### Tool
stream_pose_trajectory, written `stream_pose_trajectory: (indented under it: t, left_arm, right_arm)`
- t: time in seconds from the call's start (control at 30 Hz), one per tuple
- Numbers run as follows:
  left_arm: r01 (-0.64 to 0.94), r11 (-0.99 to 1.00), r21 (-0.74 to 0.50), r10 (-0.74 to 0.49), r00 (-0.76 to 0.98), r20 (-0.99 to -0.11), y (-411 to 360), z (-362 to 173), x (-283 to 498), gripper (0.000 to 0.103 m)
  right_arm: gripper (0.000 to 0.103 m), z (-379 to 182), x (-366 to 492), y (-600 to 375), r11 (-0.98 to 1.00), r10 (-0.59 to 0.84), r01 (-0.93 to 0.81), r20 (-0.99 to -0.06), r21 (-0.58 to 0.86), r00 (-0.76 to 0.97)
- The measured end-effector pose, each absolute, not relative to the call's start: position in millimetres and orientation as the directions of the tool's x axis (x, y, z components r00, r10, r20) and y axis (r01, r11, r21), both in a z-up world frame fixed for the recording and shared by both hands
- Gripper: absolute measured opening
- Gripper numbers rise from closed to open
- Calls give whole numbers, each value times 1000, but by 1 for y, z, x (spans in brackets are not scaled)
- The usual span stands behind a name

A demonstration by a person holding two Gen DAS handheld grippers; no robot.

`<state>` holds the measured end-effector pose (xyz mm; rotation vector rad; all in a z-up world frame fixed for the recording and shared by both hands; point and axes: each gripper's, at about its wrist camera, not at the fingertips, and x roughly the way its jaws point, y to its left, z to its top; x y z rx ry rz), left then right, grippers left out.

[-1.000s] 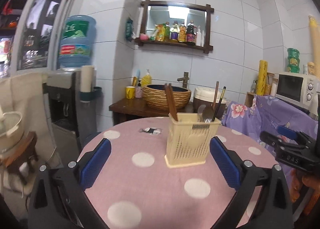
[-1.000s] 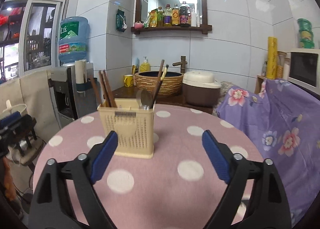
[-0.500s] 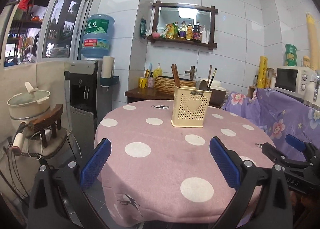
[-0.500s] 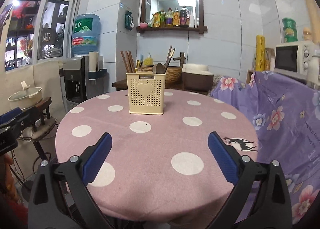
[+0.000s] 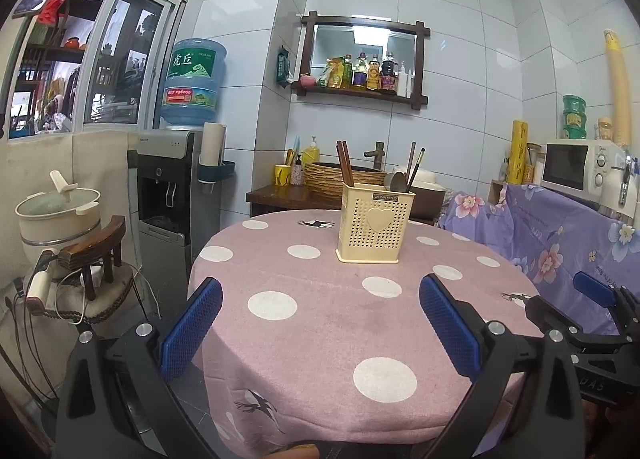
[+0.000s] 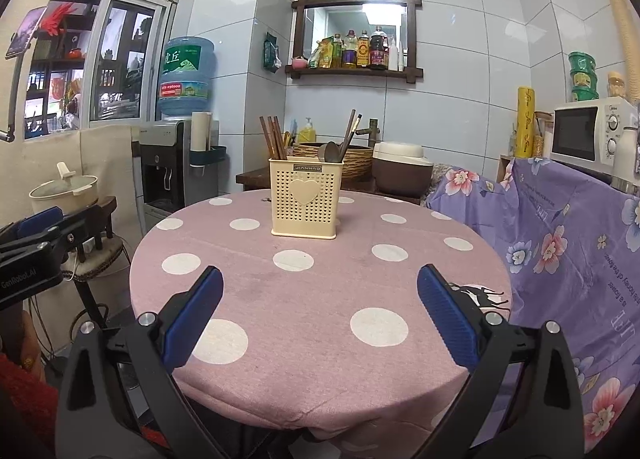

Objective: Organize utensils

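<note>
A cream perforated utensil holder (image 5: 374,225) with a heart on its front stands on the round pink polka-dot table (image 5: 320,323). It also shows in the right wrist view (image 6: 306,201). Brown chopsticks (image 6: 273,137) stand in its left side, a metal spoon (image 6: 330,151) and dark-handled utensils (image 6: 349,133) in its right. My left gripper (image 5: 320,323) is open and empty over the near table edge. My right gripper (image 6: 320,311) is open and empty, well short of the holder.
A water dispenser (image 5: 176,195) and a stool with a pot (image 5: 60,215) stand left of the table. A purple floral cloth (image 6: 560,243) covers furniture on the right, under a microwave (image 6: 588,135). A woven basin (image 6: 340,157) sits behind the table.
Both grippers have drawn back from the holder, which now looks smaller and farther. Both stayed open and empty.
</note>
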<state>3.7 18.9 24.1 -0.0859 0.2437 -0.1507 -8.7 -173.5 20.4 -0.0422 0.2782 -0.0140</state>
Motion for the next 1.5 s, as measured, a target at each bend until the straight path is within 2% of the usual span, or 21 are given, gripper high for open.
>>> stream_pose_trajectory:
  t: [1.5]
  left_arm:
    - [152, 985, -78, -167, 953, -251, 18, 20, 7, 98]
  right_arm:
    - [97, 10, 0, -179, 999, -38, 30, -299, -31, 954]
